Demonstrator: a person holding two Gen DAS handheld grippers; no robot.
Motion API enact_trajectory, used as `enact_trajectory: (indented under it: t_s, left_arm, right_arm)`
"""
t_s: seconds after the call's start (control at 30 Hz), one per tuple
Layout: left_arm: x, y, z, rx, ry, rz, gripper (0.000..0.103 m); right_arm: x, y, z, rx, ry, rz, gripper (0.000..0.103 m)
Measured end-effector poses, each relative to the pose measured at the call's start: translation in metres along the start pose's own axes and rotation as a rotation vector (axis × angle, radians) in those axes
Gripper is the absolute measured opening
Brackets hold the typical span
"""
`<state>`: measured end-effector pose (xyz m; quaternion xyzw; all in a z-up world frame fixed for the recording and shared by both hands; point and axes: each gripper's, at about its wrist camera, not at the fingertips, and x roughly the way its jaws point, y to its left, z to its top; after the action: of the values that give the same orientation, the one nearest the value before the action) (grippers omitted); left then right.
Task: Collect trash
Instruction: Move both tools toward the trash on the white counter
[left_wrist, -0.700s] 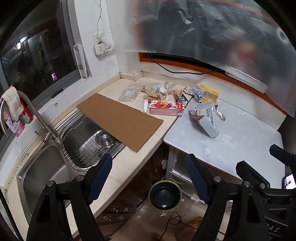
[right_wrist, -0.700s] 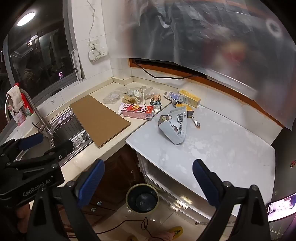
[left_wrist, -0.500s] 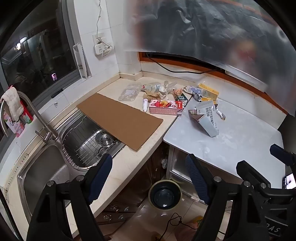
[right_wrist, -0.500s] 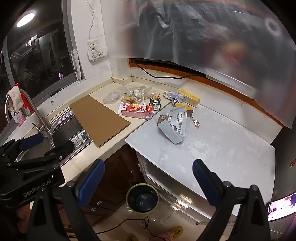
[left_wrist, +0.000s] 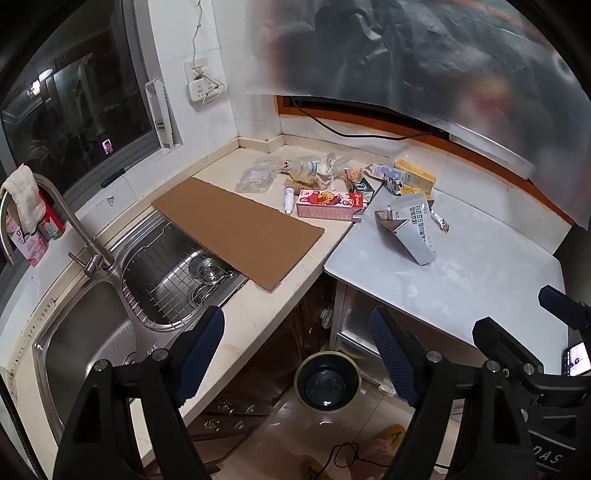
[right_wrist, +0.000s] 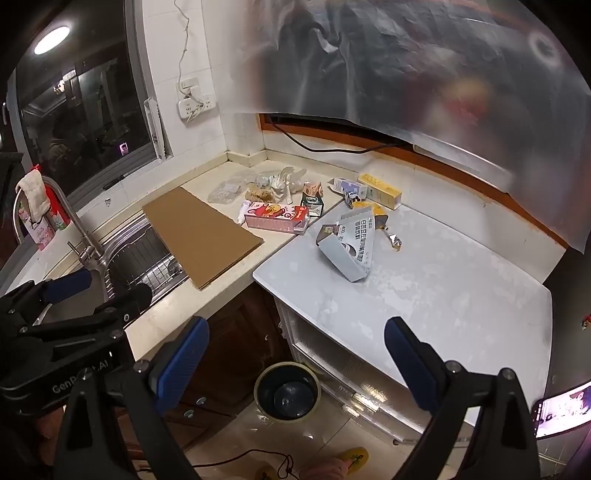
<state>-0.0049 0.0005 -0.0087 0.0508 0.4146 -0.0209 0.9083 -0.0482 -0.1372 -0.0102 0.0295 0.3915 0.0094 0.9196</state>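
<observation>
Trash lies in the counter's corner: a torn grey carton (left_wrist: 412, 227) (right_wrist: 351, 247), a pink box (left_wrist: 328, 205) (right_wrist: 275, 218), crumpled clear plastic (left_wrist: 258, 177) (right_wrist: 227, 190), a yellow box (left_wrist: 415, 176) (right_wrist: 380, 191) and small cartons. A dark round bin (left_wrist: 327, 380) (right_wrist: 288, 391) stands on the floor below the counter edge. My left gripper (left_wrist: 297, 356) hangs open and empty above the floor, well short of the trash. My right gripper (right_wrist: 295, 363) is open too, nothing between its blue pads, over the bin and the white table's front edge.
A brown cardboard sheet (left_wrist: 236, 230) (right_wrist: 201, 234) overhangs the steel sink (left_wrist: 147, 280). A tap (left_wrist: 62, 218) with a cloth rises at left. The white marble table (right_wrist: 424, 295) stretches right. A phone (right_wrist: 561, 410) lies at its corner. A clear plastic sheet hangs overhead.
Both views have drifted very slightly; the trash sits a touch higher in the frames. Grippers stay open and nothing has been picked up.
</observation>
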Motion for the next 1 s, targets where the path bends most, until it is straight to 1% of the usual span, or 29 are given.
enact_trajectory:
  t_s: [0.37,0.53,1.0]
  left_arm:
    - [-0.0036,-0.0002,-0.0032,-0.003,-0.007,-0.025,0.079]
    - [-0.0066,-0.0004,-0.0044,0.002,-0.01,-0.034,0.079]
    - [-0.0057,0.0027,-0.0064,0.012,0.006,-0.044,0.079]
  right_arm:
    - [-0.0019,0.0007,0.0032,0.004,-0.004,-0.001,0.097]
    - [-0.0046,0.0021,-0.0025,0.012,-0.009,-0.002,0.097]
    - [-0.0072,-0.0002,-0.0057,0.025,-0.009,0.001,0.097]
